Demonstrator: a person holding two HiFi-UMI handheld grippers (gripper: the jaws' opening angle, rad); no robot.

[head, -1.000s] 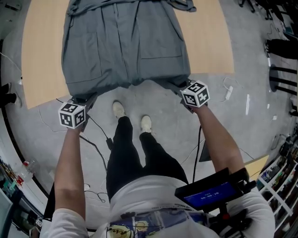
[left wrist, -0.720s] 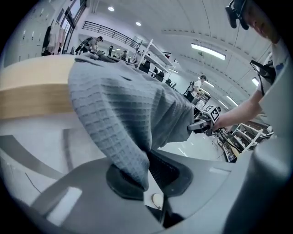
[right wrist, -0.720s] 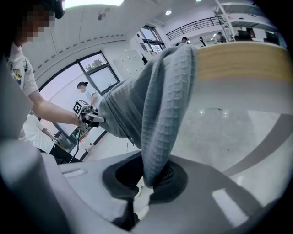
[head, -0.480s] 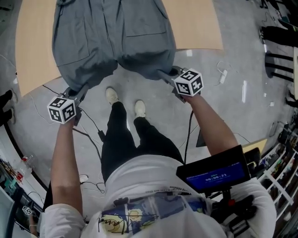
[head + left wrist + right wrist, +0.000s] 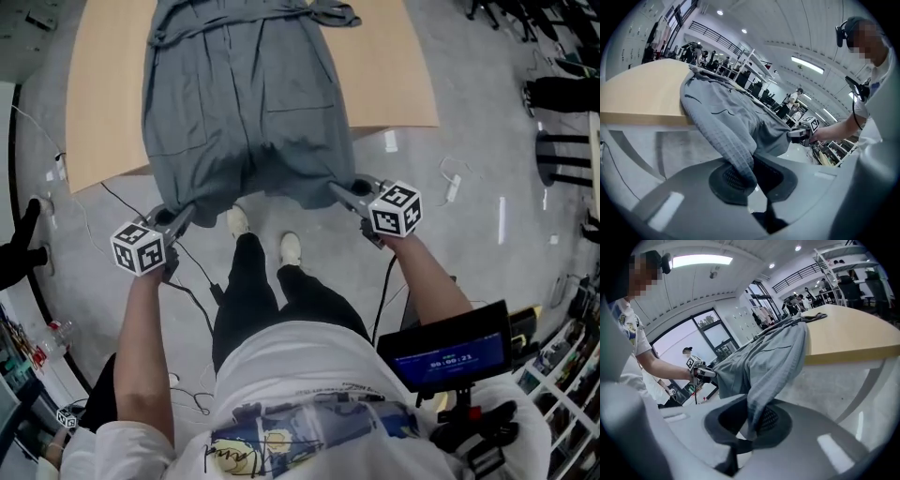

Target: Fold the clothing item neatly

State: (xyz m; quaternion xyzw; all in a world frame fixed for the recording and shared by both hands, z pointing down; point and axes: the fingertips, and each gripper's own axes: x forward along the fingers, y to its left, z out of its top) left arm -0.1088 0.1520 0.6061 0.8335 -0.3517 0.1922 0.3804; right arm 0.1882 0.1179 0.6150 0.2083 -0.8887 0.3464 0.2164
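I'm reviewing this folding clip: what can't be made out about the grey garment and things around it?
Far end of grey garment: head view, cut off by top edge.
Its gripped corners: head view, covered by left gripper and right gripper.
Screen text: head view, too small.

A pale wooden table (image 5: 103, 112) stood on a grey floor (image 5: 487, 253), where a white power strip (image 5: 457, 187) lay near the table's right corner. A small blue-lit screen (image 5: 450, 354) showed at lower right, with cluttered shelves (image 5: 572, 375) beside it. Far off, a person (image 5: 793, 99) stood under long ceiling lights (image 5: 806, 64).
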